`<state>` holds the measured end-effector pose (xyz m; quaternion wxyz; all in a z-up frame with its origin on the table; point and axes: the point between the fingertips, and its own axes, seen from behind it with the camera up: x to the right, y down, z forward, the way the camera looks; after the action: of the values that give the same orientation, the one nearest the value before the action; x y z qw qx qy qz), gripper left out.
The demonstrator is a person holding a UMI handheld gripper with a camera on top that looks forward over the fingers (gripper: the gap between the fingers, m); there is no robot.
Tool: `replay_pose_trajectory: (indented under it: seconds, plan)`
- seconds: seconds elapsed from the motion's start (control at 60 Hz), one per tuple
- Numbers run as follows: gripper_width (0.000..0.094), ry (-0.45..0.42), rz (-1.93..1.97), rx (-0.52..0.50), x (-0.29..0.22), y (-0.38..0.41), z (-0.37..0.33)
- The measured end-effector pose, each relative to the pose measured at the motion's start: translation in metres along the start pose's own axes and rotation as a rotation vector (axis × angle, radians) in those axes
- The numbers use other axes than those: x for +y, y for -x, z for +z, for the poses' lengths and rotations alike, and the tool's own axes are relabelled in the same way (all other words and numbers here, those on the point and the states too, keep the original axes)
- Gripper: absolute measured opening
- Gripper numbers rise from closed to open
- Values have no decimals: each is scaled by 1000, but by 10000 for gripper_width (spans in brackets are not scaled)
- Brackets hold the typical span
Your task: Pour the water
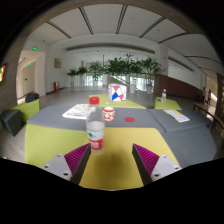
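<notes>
tongs [110, 160] wide, empty | bottle [96, 130] upright on counter [130, 165], 12 o'clock | risk: off-centre approach tips it

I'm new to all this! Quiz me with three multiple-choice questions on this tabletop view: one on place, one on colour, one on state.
1. Where is the bottle?
A. Just ahead of the gripper, nearer one finger
B. Behind the cup
C. On the floor

2. What colour is the cup?
A. Blue
B. Red
C. Green

3. How does the bottle stand?
A. Upright
B. Lying on its side
C. Upside down

Answers: 1 A, it stands on the yellow-green table just beyond the fingertips. 2 B, the cup is plainly red. 3 A, its cap points up.
</notes>
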<state>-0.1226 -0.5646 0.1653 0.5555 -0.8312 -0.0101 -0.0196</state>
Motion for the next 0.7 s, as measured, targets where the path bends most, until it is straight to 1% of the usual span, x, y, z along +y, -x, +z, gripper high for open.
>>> replay_pose_trajectory:
  seconds: [0.083, 0.233, 0.35, 0.433, 0.45, 0.467, 0.533, 0.567, 0.65, 0.7]
  plan:
    - [856, -27, 14, -28, -12, 32, 25]
    - [852, -74, 12, -16, -29, 54, 79]
    - [799, -84, 20, 3, -28, 56, 124]
    - [735, -87, 34, 21, -26, 57, 140]
    - [704, -89, 35, 19, -25, 58, 143]
    - [694, -93, 36, 17, -25, 57, 146]
    - [541, -111, 33, 18, -26, 56, 151]
    - [528, -124, 31, 14, -27, 58, 154]
    - [465, -141, 15, 10, -28, 60, 154]
    - [408, -145, 14, 11, -29, 59, 154]
